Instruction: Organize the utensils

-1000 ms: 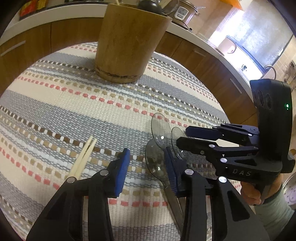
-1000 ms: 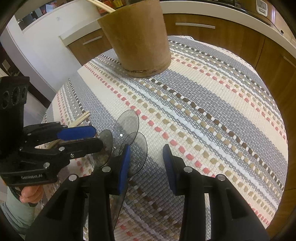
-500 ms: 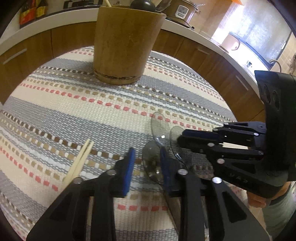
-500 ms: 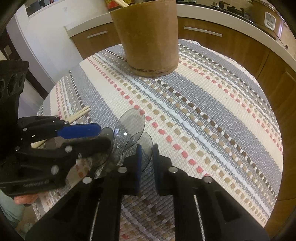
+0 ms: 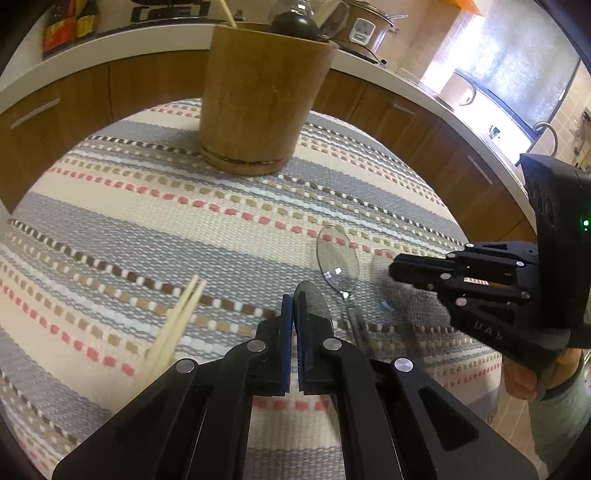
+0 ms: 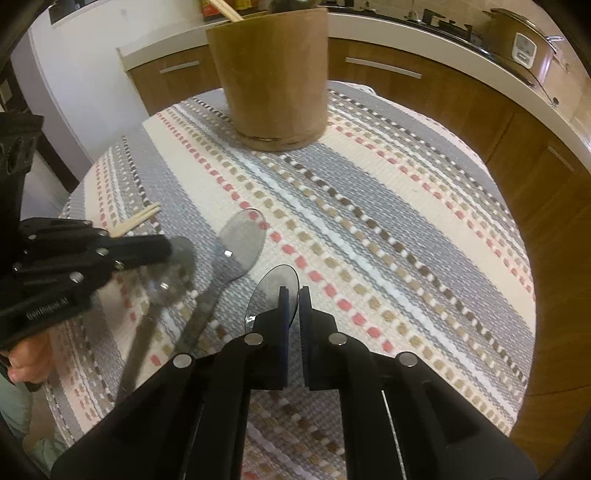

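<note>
Both hand-held grippers have just closed: the left hand-held gripper (image 5: 294, 308) pinches 1 clear spoon (image 5: 313, 301), the right hand-held gripper (image 6: 293, 301) pinches another spoon (image 6: 275, 291). A third spoon (image 6: 242, 245) lies mid-desk. Next, I judge, lift toward the wooden holder (image 6: 273, 74) at the desk's far edge.

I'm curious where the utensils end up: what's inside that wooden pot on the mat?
Sticking out of the wooden pot are a pale chopstick, a dark rounded utensil head and a clear spoon. The wall hides everything lower down.
</note>
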Demonstrator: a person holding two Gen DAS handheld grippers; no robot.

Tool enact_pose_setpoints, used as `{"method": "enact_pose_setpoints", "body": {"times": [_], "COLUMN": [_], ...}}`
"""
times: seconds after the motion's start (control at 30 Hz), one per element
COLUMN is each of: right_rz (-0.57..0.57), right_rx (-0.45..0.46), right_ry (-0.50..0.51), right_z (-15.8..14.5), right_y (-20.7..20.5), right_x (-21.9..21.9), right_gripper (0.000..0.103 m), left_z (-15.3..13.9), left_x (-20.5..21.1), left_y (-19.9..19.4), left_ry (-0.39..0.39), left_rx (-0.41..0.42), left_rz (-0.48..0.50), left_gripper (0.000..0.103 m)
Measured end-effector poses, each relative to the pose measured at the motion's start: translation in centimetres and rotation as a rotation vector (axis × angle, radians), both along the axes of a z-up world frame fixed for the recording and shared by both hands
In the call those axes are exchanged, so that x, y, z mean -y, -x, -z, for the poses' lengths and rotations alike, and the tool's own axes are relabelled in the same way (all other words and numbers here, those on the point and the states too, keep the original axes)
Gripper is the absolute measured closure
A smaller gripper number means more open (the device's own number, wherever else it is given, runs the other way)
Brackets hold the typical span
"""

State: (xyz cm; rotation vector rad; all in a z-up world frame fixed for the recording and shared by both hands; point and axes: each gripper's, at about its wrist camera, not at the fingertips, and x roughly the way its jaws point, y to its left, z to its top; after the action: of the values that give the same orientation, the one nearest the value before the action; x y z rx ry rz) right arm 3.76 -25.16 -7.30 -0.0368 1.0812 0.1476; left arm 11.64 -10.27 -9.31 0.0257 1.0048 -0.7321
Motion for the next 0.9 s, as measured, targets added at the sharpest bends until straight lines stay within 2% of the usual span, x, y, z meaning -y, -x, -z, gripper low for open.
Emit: {"method": "enact_pose_setpoints", "body": {"times": [0.17,0.27,0.37,0.5,0.57,0.67,0.77,0.83,0.9], "right_rz": [0.018,0.015,0.016,0.01,0.015,0.027,0.016,0.011,0.009], "right_rx": [-0.01,-0.019,-0.038,-0.054,-0.052,-0.032,-0.023,-0.03,-0.05], "right_ry": [0.06,0.057,0.009,-0.049,-0.077,-0.09,-0.106,-0.109,-0.064], "right_z": [0.0,0.0,0.0,0.0,-0.2,-0.7,-1.1,-1.0,-0.3], "right_y": [0.0,-0.1,-0.3,-0.3,-0.3,-0.1,0.0,-0.1,-0.3], "right_x": [0.3,0.6,0.9,1.1,1.5,1.9,2.0,1.8,1.2], "right_gripper": [0.099,0.099,0.099,0.097,0.091,0.071,0.071,0.071,0.071], "left_z": [-0.2,-0.1,0.0,0.0,-0.1,-0.3,-0.4,-0.6,-0.5], "left_x": [-0.8,-1.0,-1.5,-2.1,-2.4,-2.7,-2.7,-2.2,-1.6], "left_y": [-0.2,-0.3,-0.4,-0.2,-0.1,-0.1,0.2,0.7,0.9], "left_ry": [-0.018,-0.025,-0.031,-0.007,0.01,0.024,0.033,0.007,-0.018], "left_rx": [-0.005,-0.017,-0.039,-0.054,-0.066,-0.07,-0.071,-0.044,-0.027], "left_rz": [0.002,0.007,0.016,0.026,0.03,0.023,0.035,0.048,0.036], "left_gripper": [0.103,0.101,0.1,0.089,0.086,0.08,0.07,0.069,0.069]}}
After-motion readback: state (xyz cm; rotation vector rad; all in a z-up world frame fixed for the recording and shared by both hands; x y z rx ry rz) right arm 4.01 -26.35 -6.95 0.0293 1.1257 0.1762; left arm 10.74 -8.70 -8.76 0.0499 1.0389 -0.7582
